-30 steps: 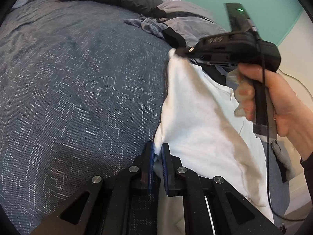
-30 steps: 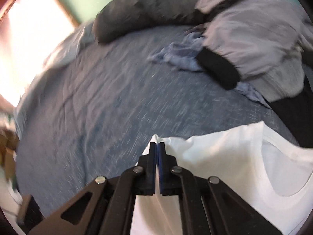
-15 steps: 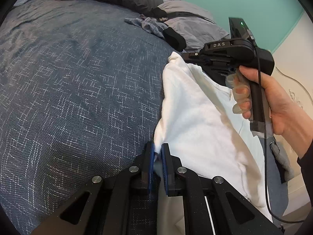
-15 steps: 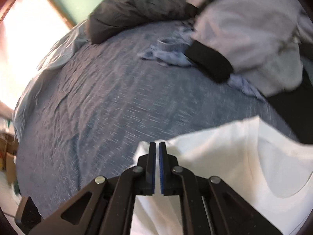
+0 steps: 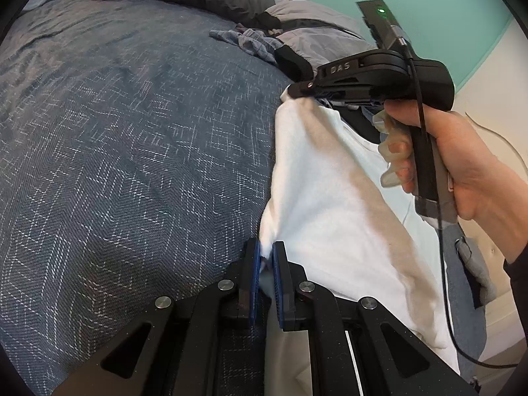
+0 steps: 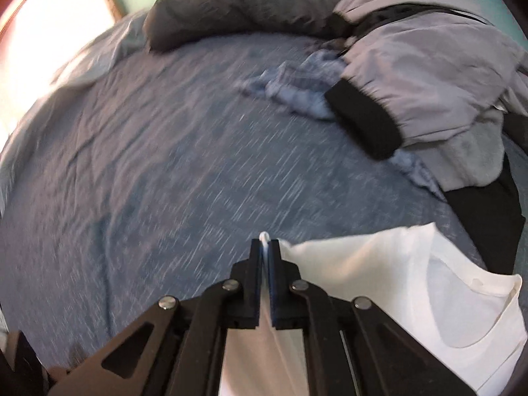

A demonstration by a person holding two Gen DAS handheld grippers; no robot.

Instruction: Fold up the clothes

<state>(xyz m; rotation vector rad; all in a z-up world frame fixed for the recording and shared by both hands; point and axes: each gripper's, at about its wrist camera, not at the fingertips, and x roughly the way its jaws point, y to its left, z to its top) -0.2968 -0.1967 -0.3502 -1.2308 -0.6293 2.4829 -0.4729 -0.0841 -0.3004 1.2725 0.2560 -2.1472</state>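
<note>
The soft, light white shirt (image 5: 330, 198) is pinched at its edge by the closed left tool (image 5: 266, 257) and closed right tool (image 6: 265, 250); hems are best gripped.

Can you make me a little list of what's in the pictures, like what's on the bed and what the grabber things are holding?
place: bed with a blue patterned blanket
being folded: white T-shirt, lifted along one edge
left hand-held gripper: shut on the shirt's edge
right hand-held gripper: shut on another bit of the same edge
who holds it: a person's hand
pile at the far side: grey jacket with black cuff, blue checked cloth
pillow: dark grey pillow
wall: teal
</note>
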